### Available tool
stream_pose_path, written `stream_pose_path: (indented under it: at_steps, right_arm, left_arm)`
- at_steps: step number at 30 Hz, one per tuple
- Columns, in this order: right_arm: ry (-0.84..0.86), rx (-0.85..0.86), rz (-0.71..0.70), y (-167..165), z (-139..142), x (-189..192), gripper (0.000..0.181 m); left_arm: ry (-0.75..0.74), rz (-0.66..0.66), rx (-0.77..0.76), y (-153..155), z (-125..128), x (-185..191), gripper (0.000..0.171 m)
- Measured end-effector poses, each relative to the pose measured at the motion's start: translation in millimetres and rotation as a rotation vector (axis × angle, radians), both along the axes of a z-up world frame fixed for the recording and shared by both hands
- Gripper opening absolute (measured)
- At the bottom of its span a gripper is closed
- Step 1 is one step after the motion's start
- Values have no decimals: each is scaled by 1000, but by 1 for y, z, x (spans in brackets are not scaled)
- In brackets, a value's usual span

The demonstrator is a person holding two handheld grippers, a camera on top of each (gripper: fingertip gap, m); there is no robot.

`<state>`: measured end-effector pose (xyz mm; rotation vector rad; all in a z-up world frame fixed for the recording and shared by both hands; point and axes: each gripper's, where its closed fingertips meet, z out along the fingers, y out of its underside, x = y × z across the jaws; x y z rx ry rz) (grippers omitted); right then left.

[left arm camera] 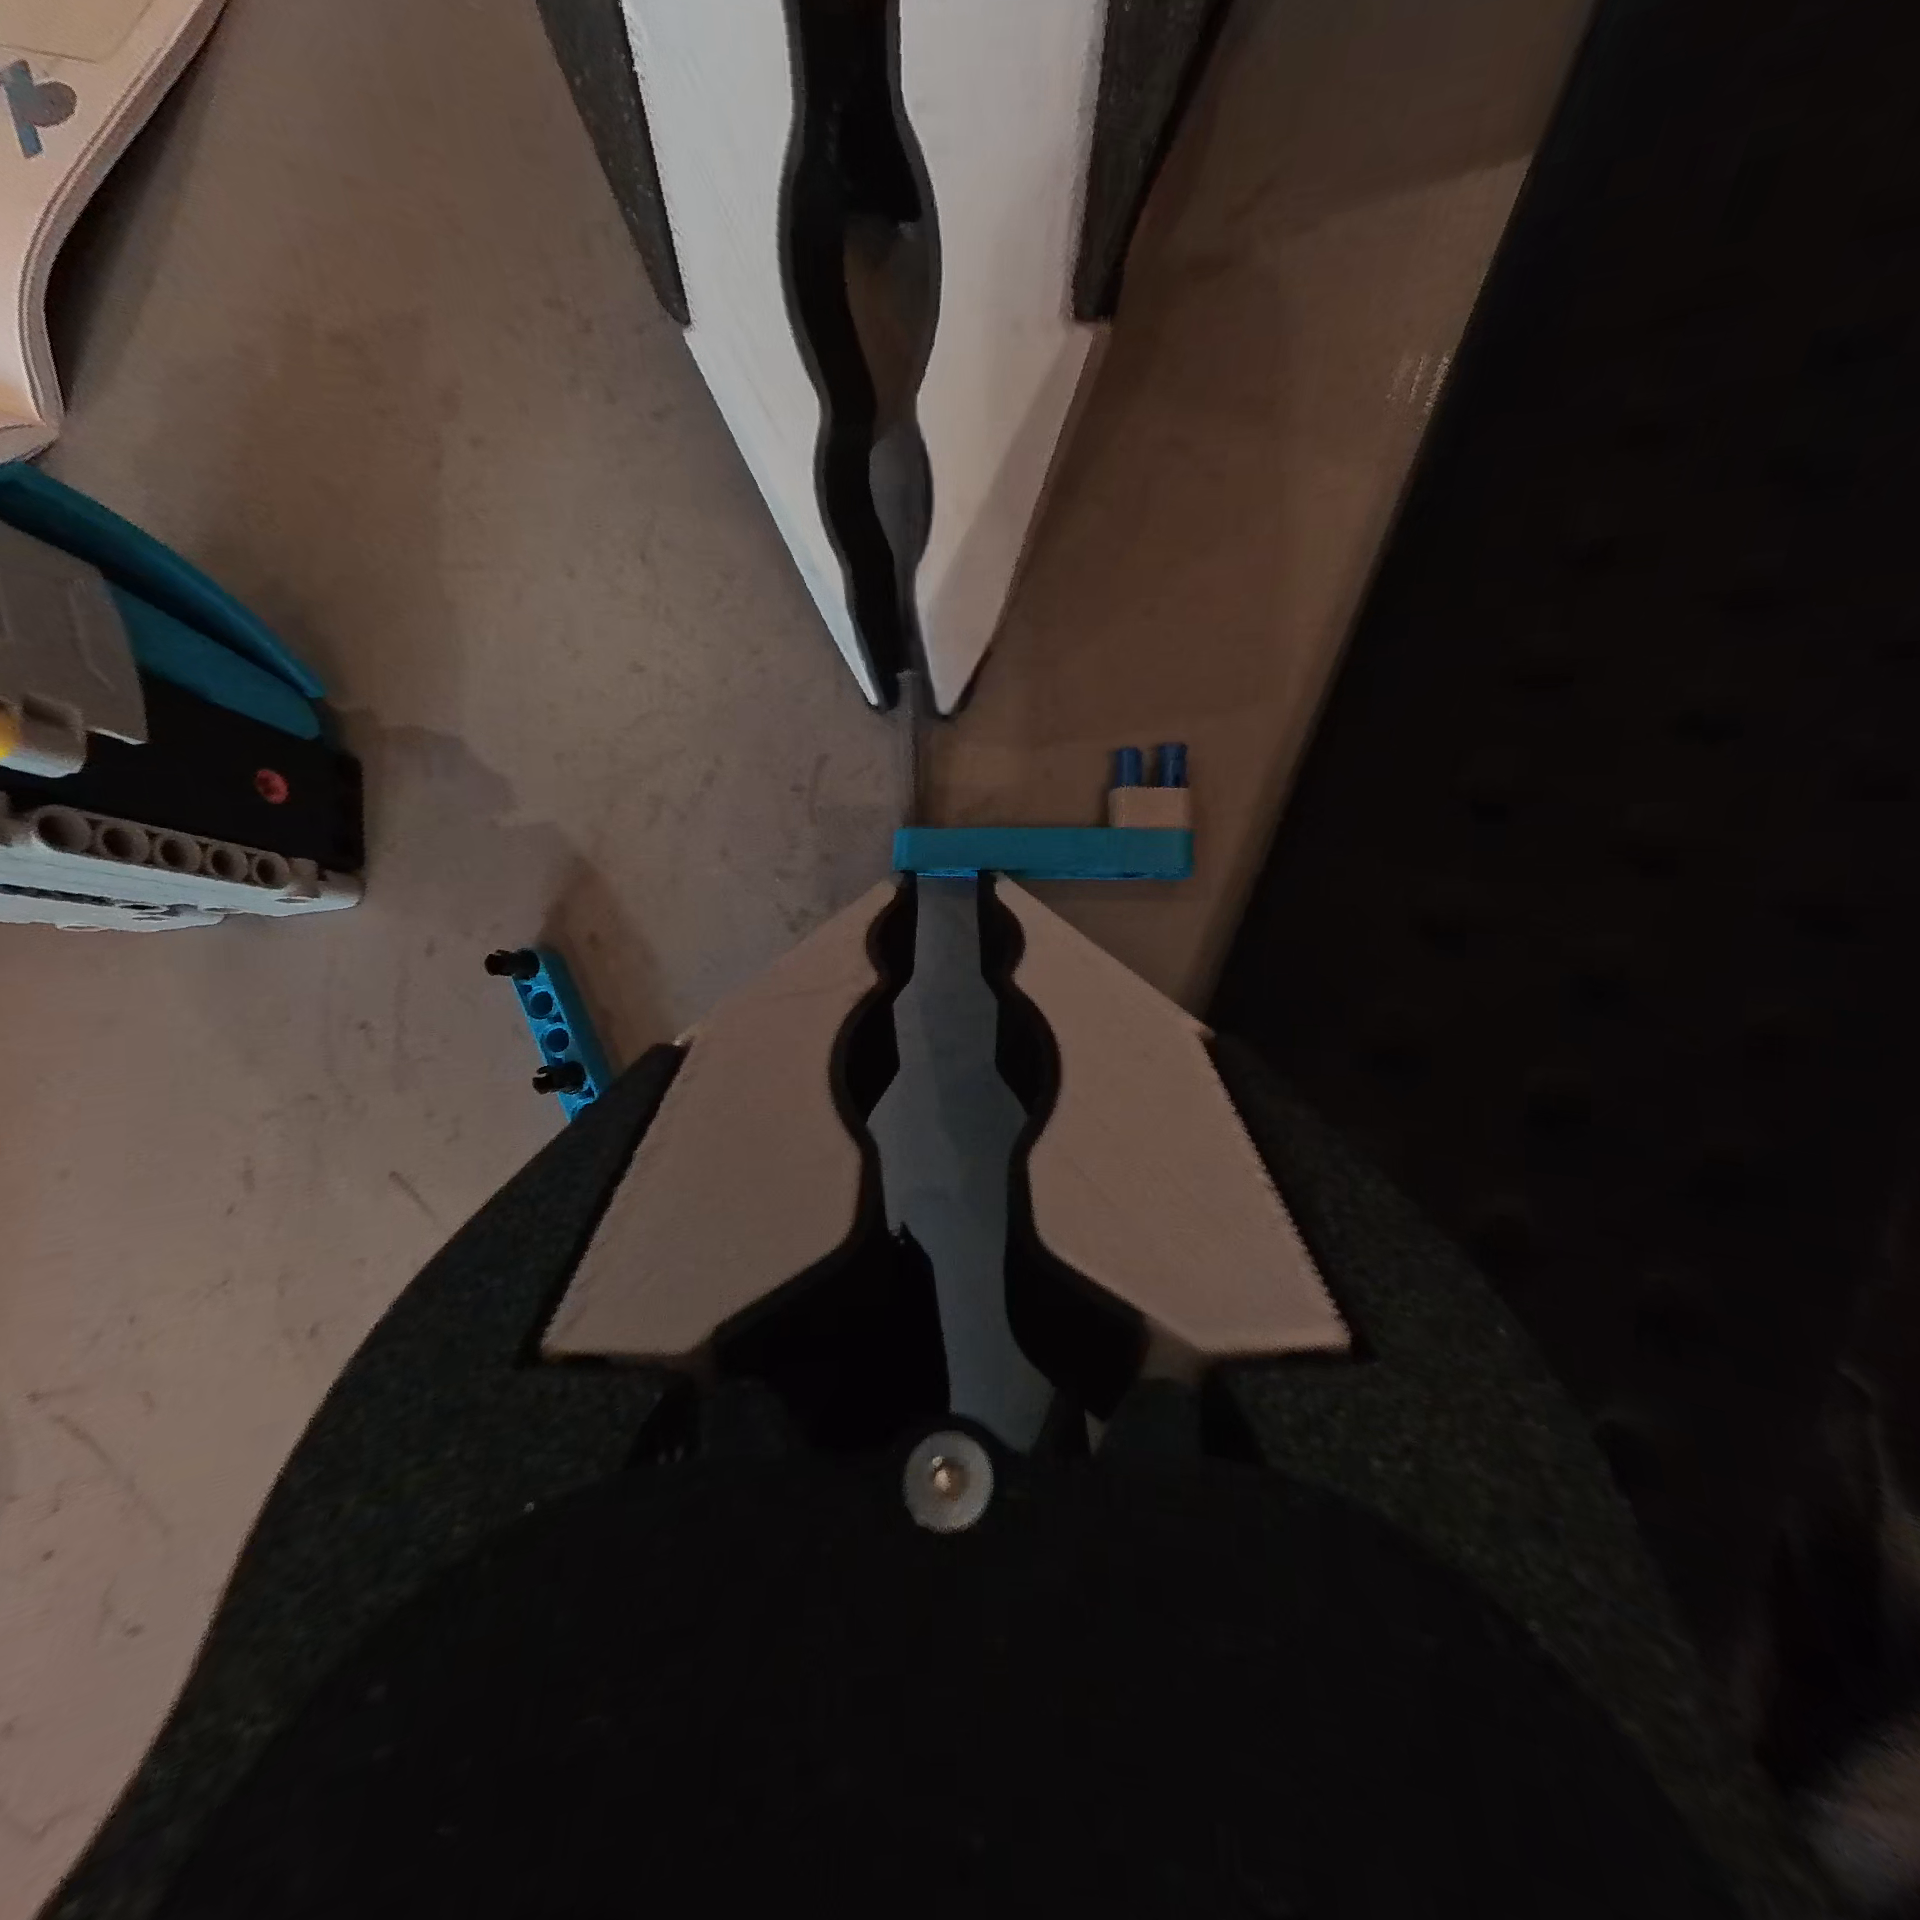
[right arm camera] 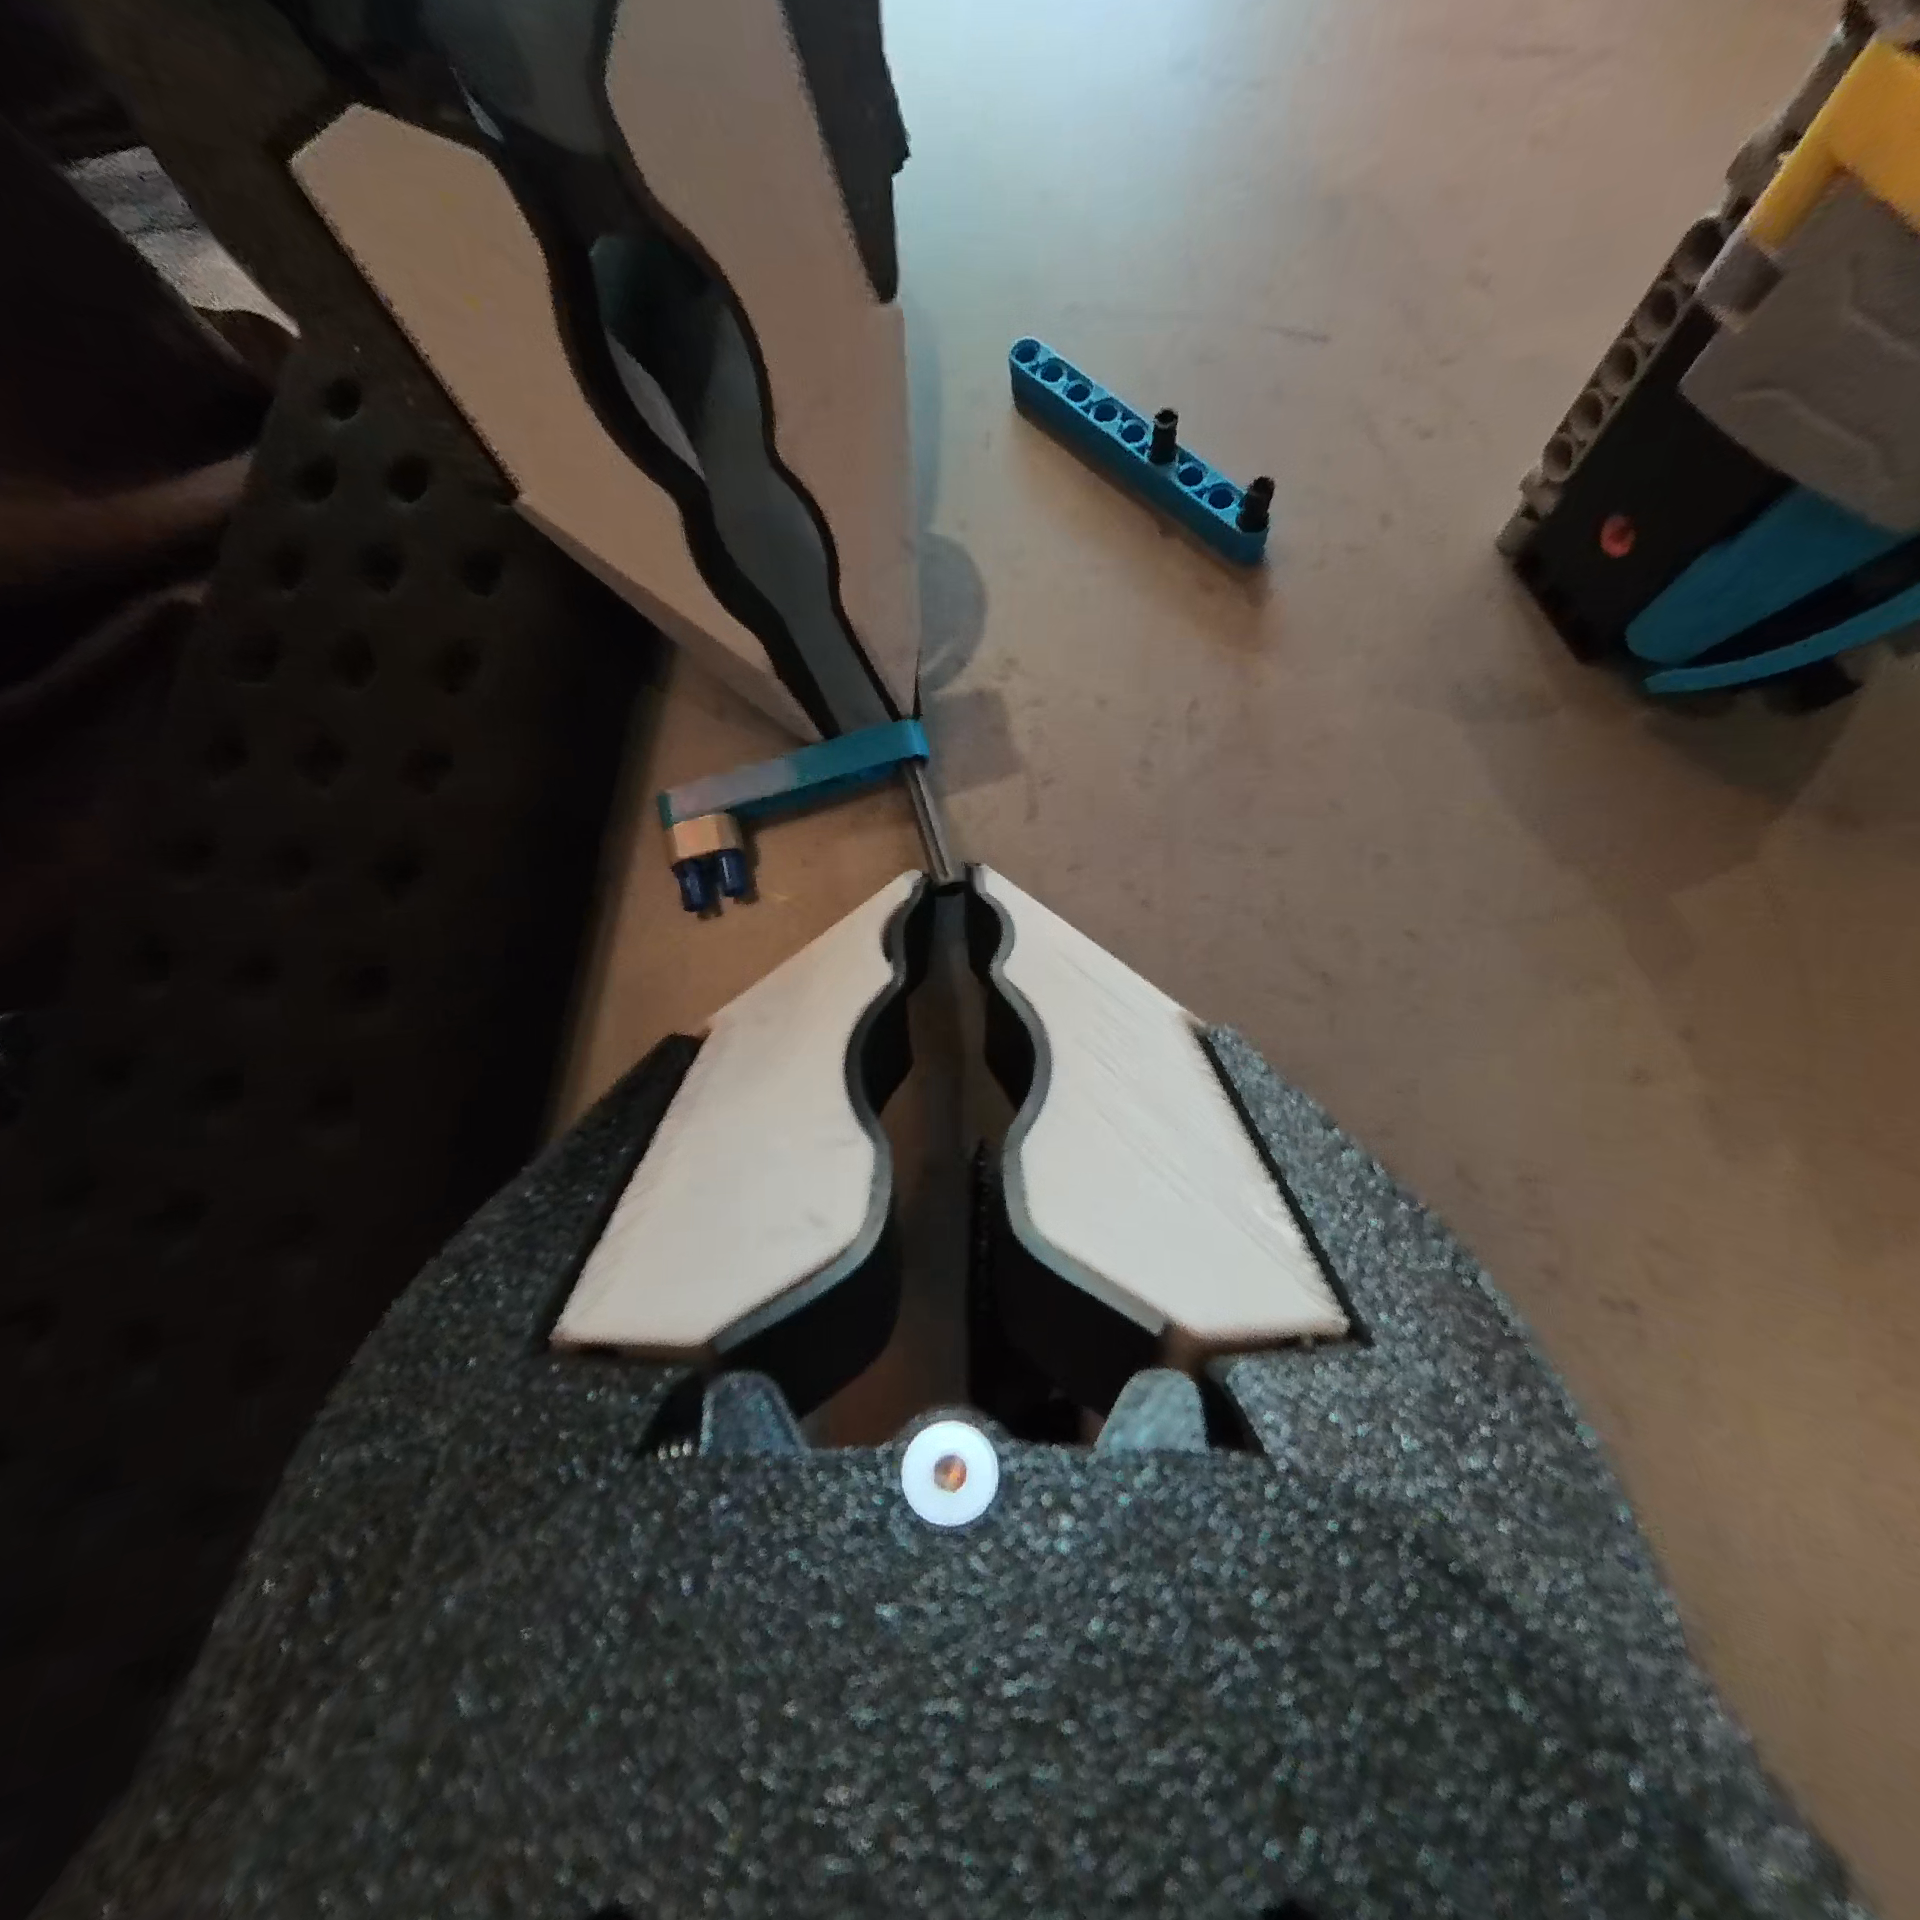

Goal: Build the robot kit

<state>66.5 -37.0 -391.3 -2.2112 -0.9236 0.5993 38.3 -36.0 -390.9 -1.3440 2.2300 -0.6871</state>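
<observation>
My left gripper (left arm camera: 945, 881) is shut on one end of a blue holed beam (left arm camera: 1039, 852), held above the table edge. The beam's far end carries a tan connector (left arm camera: 1148, 805) with two dark blue pins (left arm camera: 1143, 764). My right gripper (right arm camera: 945, 883) is shut on a thin grey axle (right arm camera: 932, 821) whose far tip meets the end of the blue beam (right arm camera: 873, 746). The two grippers face each other tip to tip: the right one (left arm camera: 914, 707) shows from above in the left wrist view, the left one (right arm camera: 894, 717) in the right wrist view.
A second blue beam (right arm camera: 1138, 447) with two black pins lies on the brown table (right arm camera: 1351, 935); it also shows in the left wrist view (left arm camera: 556, 1029). A grey, black, teal and yellow brick model (right arm camera: 1714, 468) stands farther off. A booklet (left arm camera: 62, 208) lies at the corner. A dark perforated surface (right arm camera: 312, 727) lies beyond the table edge. Only a small space, under 4 cm, lies between the two pairs of fingers.
</observation>
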Motion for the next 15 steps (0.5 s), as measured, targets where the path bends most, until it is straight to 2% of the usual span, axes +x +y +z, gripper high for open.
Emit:
stream_pose_path:
  at_steps: [4, 11, 15]
  right_arm:
    - [65, -65, -6, -3, 2, -1, 14]
    - [33, -39, -7, -9, 7, 16, 12]
    - [2, 11, 30, -8, 8, 10, 17]
  left_arm:
    - [-3, -1, 9, 0, 0, 0, 11]
    - [-6, -5, 24, 1, 0, -2, 11]
    - [-5, -5, 25, 1, 0, -2, 12]
